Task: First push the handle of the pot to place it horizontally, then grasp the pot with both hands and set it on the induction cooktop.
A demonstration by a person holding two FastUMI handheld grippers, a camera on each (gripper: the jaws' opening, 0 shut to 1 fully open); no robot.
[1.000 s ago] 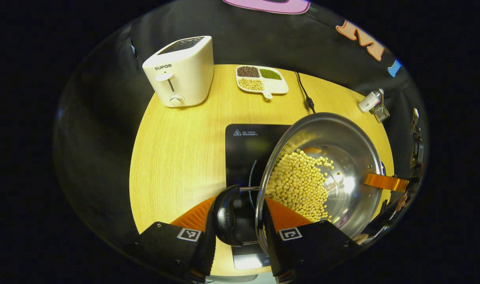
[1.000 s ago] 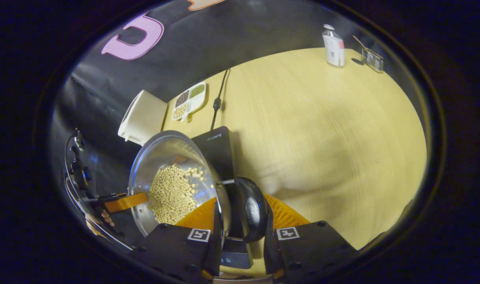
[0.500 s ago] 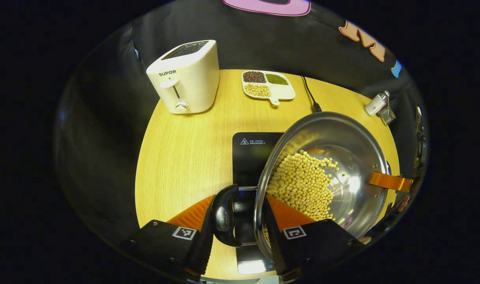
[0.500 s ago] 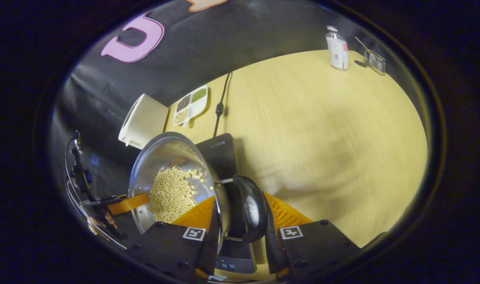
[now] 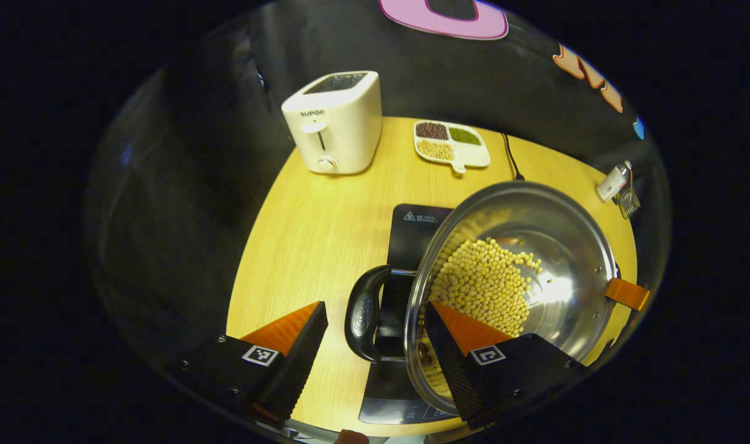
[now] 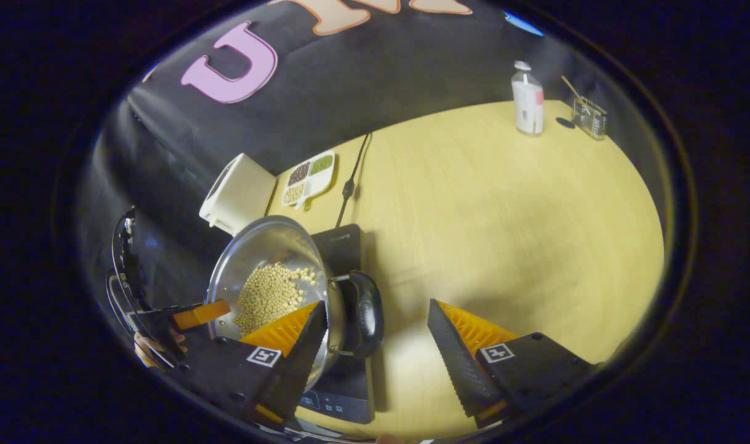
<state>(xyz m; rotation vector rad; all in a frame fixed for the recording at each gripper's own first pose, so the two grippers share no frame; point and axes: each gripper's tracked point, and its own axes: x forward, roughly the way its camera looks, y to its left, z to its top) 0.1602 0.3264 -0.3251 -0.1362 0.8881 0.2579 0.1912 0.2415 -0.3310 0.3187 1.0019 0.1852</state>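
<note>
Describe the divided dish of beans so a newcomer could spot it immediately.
On the round wooden table, look along the far edge beside the white toaster. The white divided dish lies flat there, holding dark, green and pale beans in separate compartments.

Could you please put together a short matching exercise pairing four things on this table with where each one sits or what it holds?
Things:
1. pot
2. toaster
3. divided dish
4. bottle

Descriptions:
A. white, at the table's far edge, slots facing up
B. holds three kinds of beans in separate compartments
C. on the induction cooktop, with pale beans inside
D. stands upright beside a small wire rack

Pairs: 1-C, 2-A, 3-B, 4-D
</note>
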